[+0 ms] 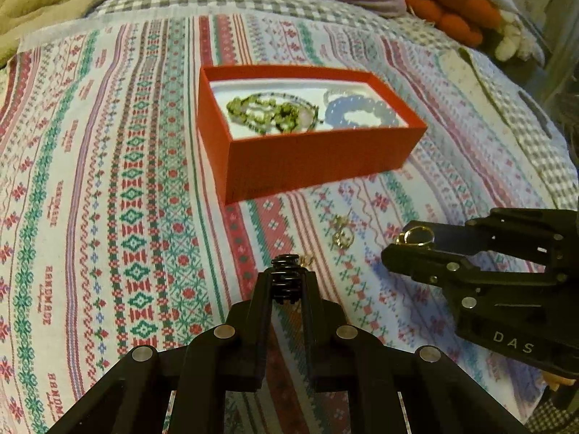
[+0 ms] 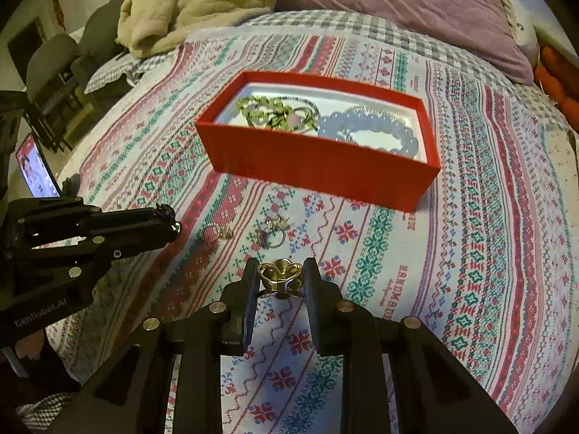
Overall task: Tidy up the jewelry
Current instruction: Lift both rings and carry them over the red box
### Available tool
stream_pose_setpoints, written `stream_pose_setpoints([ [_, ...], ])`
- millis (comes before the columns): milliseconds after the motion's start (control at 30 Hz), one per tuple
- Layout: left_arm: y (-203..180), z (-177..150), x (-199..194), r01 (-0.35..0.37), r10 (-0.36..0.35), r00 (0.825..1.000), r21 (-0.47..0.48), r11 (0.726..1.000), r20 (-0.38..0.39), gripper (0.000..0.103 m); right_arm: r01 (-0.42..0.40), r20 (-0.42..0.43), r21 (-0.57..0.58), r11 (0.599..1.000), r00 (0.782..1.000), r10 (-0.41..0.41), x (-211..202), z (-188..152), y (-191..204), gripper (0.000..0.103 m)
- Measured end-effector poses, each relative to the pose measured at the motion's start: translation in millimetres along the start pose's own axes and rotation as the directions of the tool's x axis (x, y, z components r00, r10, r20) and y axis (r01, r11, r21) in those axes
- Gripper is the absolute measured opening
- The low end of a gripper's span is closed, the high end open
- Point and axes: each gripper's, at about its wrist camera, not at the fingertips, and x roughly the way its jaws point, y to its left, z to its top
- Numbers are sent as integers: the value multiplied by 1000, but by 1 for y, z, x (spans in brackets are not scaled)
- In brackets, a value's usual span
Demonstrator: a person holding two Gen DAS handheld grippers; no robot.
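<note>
A red open box [image 1: 311, 155] [image 2: 318, 166] sits on the patterned bedspread and holds a green bead bracelet [image 1: 264, 112] [image 2: 271, 110] and pale blue bead bracelets [image 1: 362, 110] [image 2: 376, 126]. My left gripper [image 1: 287, 282] [image 2: 170, 222] is shut on a black beaded bracelet [image 1: 287, 280] just above the cloth. My right gripper [image 2: 280, 276] [image 1: 409, 244] is shut on a gold ring [image 2: 279, 274] [image 1: 416, 235]. Small gold rings [image 1: 342, 231] [image 2: 273, 233] lie loose on the cloth between the grippers and the box, with another [image 2: 220, 231] nearer the left gripper.
A purple pillow [image 2: 416, 7] and a beige blanket [image 2: 188, 0] lie at the head of the bed. Orange plush toys [image 1: 456, 7] sit at the far right. A lit phone screen [image 2: 36, 170] and chairs stand off the bed's left edge.
</note>
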Motion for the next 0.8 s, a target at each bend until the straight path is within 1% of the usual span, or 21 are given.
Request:
stream_pose_setpoints([
  [300, 2, 18, -11, 5, -5, 999, -17, 1000, 47, 10, 4, 44, 54, 999, 999, -6, -15, 21, -8, 26],
  [500, -1, 29, -13, 11, -10, 998, -23, 1000, 70, 10, 9, 58, 89, 996, 998, -14, -21, 33, -13, 26],
  [800, 2, 48, -13, 13, -7, 994, -57, 998, 106, 10, 18, 91, 146, 989, 995, -31, -29, 47, -28, 26],
])
